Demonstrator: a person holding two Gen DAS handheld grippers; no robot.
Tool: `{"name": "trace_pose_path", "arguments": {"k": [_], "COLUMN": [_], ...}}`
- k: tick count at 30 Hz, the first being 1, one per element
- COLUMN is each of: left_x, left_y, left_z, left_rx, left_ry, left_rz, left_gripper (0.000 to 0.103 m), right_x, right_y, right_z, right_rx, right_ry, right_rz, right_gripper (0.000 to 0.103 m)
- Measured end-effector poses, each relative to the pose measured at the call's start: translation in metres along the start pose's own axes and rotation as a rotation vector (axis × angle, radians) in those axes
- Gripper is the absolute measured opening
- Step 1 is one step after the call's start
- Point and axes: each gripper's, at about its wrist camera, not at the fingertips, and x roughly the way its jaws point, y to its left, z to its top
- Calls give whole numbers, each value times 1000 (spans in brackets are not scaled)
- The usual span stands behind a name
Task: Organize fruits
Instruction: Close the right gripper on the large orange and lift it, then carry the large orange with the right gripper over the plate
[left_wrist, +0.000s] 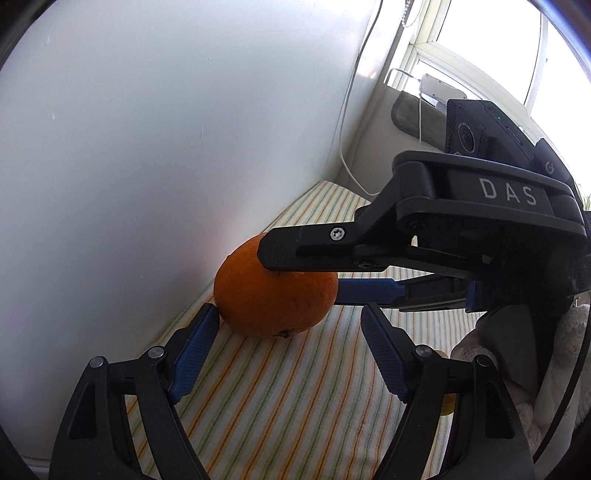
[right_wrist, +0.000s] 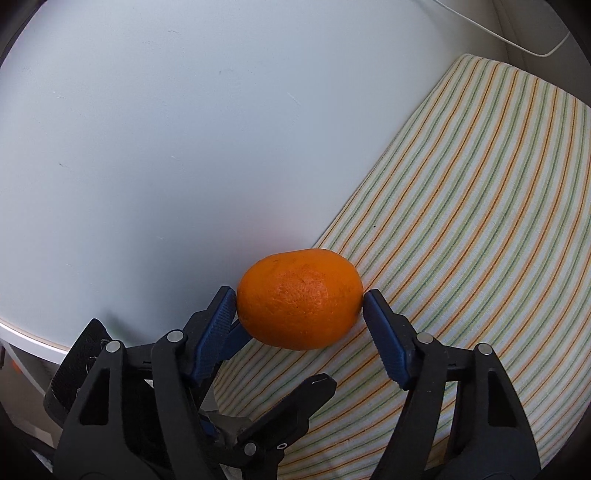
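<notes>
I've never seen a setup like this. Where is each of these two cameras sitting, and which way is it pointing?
Left wrist: rides on the left gripper, looking down along its fingers at the orange by the white wall; the right gripper reaches in from the right.
Right wrist: rides on the right gripper, looking down at the orange between its pads.
Shared: orange, striped cloth, wall.

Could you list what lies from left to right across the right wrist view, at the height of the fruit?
White wall → left blue finger pad → orange → right blue finger pad → striped cloth.
</notes>
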Motion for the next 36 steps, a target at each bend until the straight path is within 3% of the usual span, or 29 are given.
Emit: {"name": "trace_pose_path", "arguments": {"k": [10, 20, 27, 36], "left_x": [6, 6, 2, -14], "left_y": [8, 9, -8, -43], "left_z": [-4, -3, 1, 2], "left_rx": [-19, -16, 18, 82], "left_ry": [17, 23, 9, -20], "left_rz": [40, 24, 11, -49], "left_gripper": [72, 68, 68, 68], "right_x": [-9, -6, -13, -60], "right_y": [-1, 13, 9, 7], "right_z": [-9, -31, -43, -70], "right_rx": [-13, -39, -33, -31], "right_ry": [-16, -35, -58, -139], "right_rz": [0, -23, -21, -32], "right_gripper": [73, 72, 72, 72]}}
